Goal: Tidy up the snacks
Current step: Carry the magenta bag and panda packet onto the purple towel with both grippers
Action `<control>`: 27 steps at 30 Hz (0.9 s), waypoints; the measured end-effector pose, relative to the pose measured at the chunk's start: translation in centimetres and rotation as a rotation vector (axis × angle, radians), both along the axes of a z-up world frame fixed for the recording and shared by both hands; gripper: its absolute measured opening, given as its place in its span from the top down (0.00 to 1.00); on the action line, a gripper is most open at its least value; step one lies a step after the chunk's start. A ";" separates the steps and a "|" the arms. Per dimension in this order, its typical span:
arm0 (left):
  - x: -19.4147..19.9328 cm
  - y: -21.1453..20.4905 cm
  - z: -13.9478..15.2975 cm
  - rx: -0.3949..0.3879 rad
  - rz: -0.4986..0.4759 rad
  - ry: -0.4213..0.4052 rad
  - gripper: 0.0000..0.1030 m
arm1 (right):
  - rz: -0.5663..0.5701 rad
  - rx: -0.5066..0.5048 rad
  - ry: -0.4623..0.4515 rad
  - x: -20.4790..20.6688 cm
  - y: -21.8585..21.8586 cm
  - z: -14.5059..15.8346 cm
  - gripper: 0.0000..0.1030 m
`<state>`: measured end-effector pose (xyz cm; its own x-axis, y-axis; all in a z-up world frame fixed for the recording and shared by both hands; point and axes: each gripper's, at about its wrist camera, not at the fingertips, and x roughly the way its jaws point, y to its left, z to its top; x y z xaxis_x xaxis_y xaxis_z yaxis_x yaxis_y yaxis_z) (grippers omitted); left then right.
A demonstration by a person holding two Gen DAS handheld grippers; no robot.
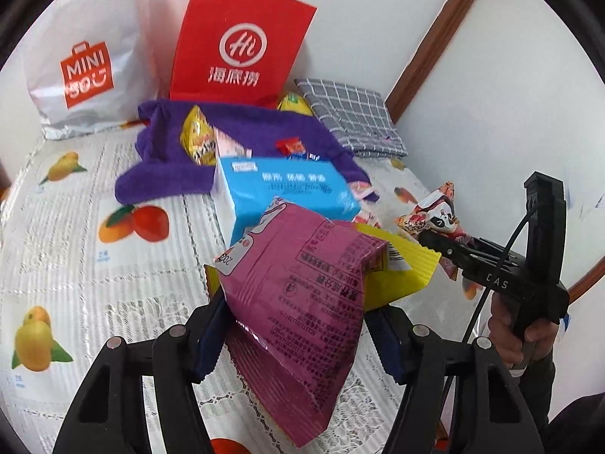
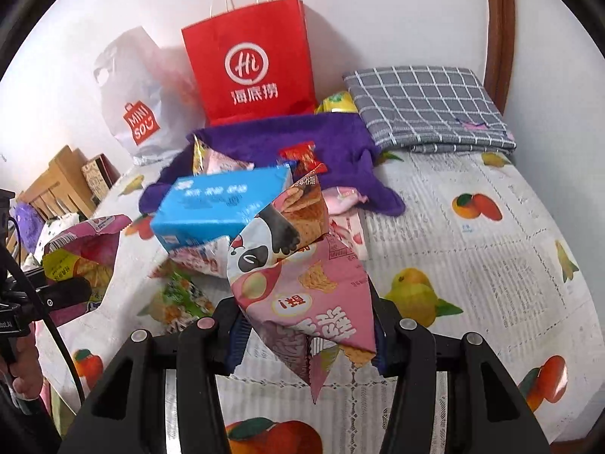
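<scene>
Red paper bag upright against the wall at the back of the worktop, white plastic bag beside it; contents of both hidden. Blue box lying on a purple towel among small snack packets. Left tongs clamped on a magenta snack bag, lifted clear of the worktop. Right tongs pinched on a pink snack bag, likewise raised just before the blue box. Right hand wrapped round its handle.
</scene>
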<state>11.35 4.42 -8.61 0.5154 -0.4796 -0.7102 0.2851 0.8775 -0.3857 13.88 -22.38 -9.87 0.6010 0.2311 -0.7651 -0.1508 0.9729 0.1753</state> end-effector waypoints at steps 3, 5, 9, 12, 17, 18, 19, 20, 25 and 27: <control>0.1 0.0 1.1 0.000 0.011 -0.019 0.37 | 0.004 0.004 -0.019 0.2 0.3 1.1 0.51; 0.2 0.0 1.7 0.004 0.020 -0.029 0.37 | 0.005 0.003 -0.028 0.3 0.6 1.7 0.51; 0.7 0.1 2.7 0.010 0.045 -0.041 0.37 | 0.008 0.010 -0.039 0.7 0.7 2.5 0.51; 1.1 0.1 3.4 0.017 0.055 -0.053 0.37 | 0.007 0.027 -0.051 1.2 0.6 3.2 0.51; 1.8 0.1 4.4 0.031 0.076 -0.071 0.37 | 0.012 0.030 -0.065 2.0 0.7 4.3 0.51; 2.0 0.1 4.5 0.031 0.081 -0.072 0.37 | 0.010 0.029 -0.069 2.2 0.7 4.5 0.51; 2.3 0.2 4.7 0.029 0.087 -0.075 0.37 | 0.009 0.029 -0.074 2.4 0.7 4.8 0.51; 2.5 0.2 4.8 0.028 0.090 -0.078 0.37 | 0.009 0.031 -0.076 2.5 0.8 4.9 0.51; 3.2 0.2 5.4 0.038 0.096 -0.098 0.37 | 0.003 0.035 -0.088 3.5 1.0 5.7 0.51; 3.7 0.1 5.7 0.043 0.093 -0.103 0.37 | 0.007 0.040 -0.090 4.0 1.2 5.9 0.51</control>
<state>15.01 4.53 -2.93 0.6278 -0.3968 -0.6697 0.2379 0.9170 -0.3203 17.84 -21.18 -3.95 0.6652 0.2649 -0.6982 -0.1744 0.9642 0.1996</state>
